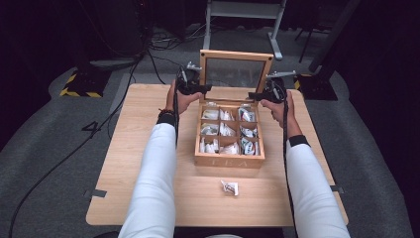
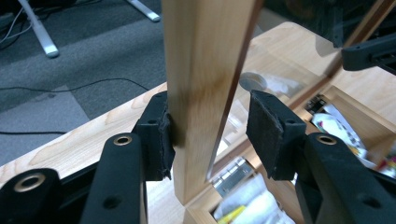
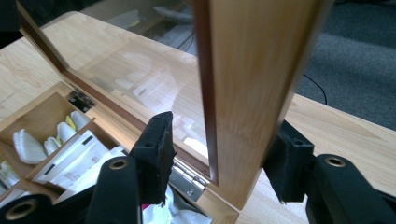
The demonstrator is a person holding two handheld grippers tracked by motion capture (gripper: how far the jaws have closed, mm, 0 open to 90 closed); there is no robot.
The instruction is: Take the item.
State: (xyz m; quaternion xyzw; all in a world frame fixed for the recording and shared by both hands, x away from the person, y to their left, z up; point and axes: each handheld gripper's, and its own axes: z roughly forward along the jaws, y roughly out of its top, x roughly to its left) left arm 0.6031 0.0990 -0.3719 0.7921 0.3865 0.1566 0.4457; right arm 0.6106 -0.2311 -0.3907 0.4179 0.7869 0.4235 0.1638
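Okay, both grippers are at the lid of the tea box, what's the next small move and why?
Probably close both grippers on the lid frame. It stands upright, and each side rail sits between open jaws: the left gripper has one pad touching the wood and the other apart, and the right gripper straddles its rail. A firm hold should come before swinging it.

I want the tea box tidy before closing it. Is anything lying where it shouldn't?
One tea bag lies loose on the table in front of the box, outside its compartments. The lid stands upright between both grippers' open jaws.
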